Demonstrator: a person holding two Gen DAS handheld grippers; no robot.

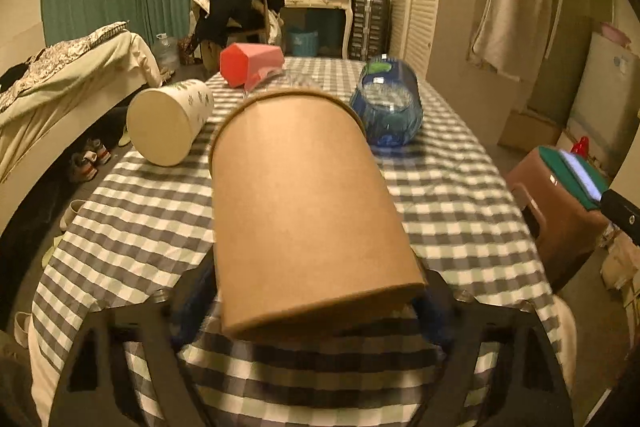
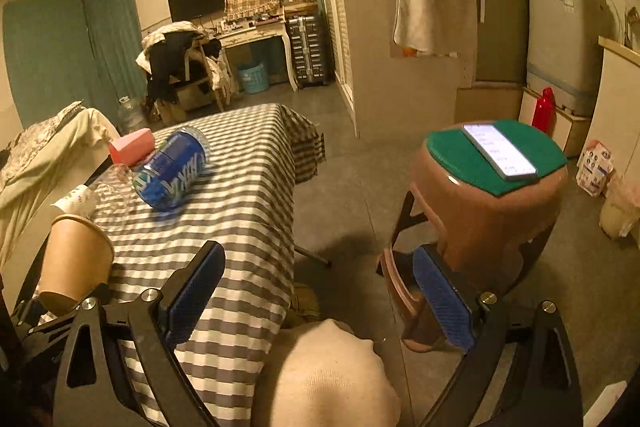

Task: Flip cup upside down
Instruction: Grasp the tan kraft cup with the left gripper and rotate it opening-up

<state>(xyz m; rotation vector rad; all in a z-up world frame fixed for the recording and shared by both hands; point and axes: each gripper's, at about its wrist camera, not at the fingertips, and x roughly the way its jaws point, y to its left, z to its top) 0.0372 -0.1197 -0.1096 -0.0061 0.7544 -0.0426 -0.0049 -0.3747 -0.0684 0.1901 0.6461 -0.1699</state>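
Observation:
A brown paper cup (image 1: 304, 203) fills the middle of the left wrist view, lying along my left gripper's axis with its rim pointing away and its base toward the camera. My left gripper (image 1: 312, 303) is shut on the cup near its base and holds it above the checked tablecloth (image 1: 140, 219). The same cup (image 2: 76, 259) shows at the far left of the right wrist view, tilted with its rim up. My right gripper (image 2: 320, 291) is open and empty, off the table's right edge above the floor.
On the table lie a white patterned cup (image 1: 168, 123) on its side, a red cup (image 1: 252, 65) on its side and a blue bottle (image 1: 388, 107). A brown stool (image 2: 488, 199) with a green pad and a phone (image 2: 500, 151) stands to the right. A bed (image 1: 60, 95) is on the left.

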